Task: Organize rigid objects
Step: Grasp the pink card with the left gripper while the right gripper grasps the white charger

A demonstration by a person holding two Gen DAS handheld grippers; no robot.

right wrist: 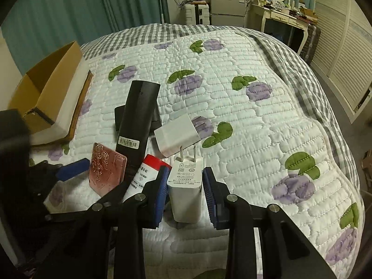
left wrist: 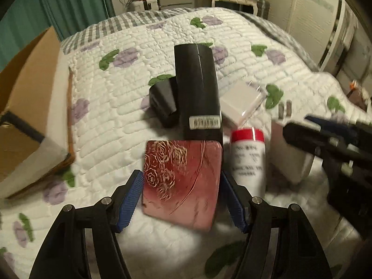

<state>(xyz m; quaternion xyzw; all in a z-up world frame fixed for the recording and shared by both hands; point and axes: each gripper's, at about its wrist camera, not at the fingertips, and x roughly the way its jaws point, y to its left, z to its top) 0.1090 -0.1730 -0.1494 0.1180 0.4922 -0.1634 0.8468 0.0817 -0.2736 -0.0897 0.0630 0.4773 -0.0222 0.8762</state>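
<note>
The left gripper (left wrist: 181, 193) has its blue pads on either side of a pink case with a gold rose pattern (left wrist: 181, 183), the left pad touching its edge and the right pad just beside the other edge, so the jaws are closed about it or nearly so; whether the case is lifted off the quilt I cannot tell; the right gripper (right wrist: 184, 193) brackets a white Huawei charger (right wrist: 186, 193) whose two prongs point away from the camera, the left pad against its side and a thin gap showing at the right pad, so a firm grip cannot be confirmed; both sit on a white quilted bedspread (right wrist: 255, 127) printed with purple flowers and green leaves; just beyond the pink case lies a long black box with a barcode label (left wrist: 197, 93), a smaller black item (left wrist: 164, 100) tucked against its left side; a white bottle with a red cap (left wrist: 248, 160) lies between the case and the charger; a white cube-shaped box (right wrist: 176, 132) rests beyond the charger; an open cardboard box (right wrist: 46, 97) stands near the bed's left edge
</note>
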